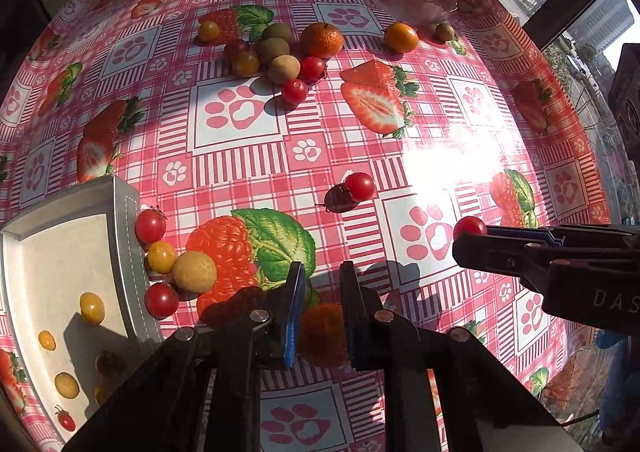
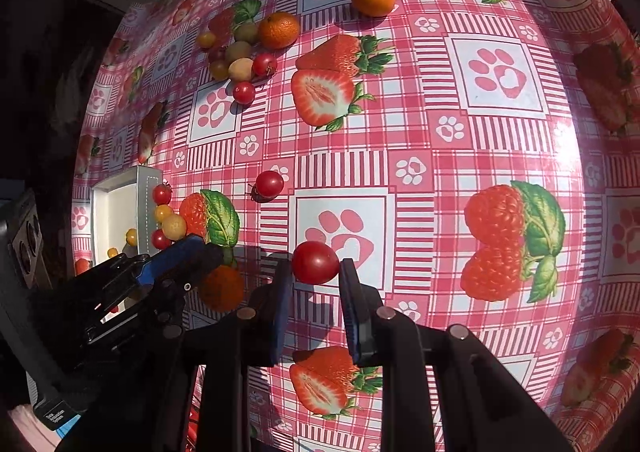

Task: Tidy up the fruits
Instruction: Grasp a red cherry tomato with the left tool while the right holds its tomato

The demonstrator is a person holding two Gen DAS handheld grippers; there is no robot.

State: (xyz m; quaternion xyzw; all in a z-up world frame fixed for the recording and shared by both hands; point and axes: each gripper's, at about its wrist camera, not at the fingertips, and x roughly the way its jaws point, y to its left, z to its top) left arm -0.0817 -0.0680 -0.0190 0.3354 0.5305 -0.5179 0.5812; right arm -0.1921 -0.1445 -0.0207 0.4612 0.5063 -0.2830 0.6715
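My left gripper is open, with an orange mandarin lying between its fingers. It also shows in the right wrist view. My right gripper is open around a red cherry tomato that rests between its fingertips; the tomato also shows in the left wrist view. A white rectangular tray at the left holds several small tomatoes and a longan. Another red tomato lies mid-table. Whether the fingers touch either fruit I cannot tell.
A cluster of tomatoes and a longan sits against the tray's right wall. A far pile holds longans, tomatoes and a mandarin. A glass bowl with oranges stands at the back right, with an orange beside it. A pink strawberry-print tablecloth covers the table.
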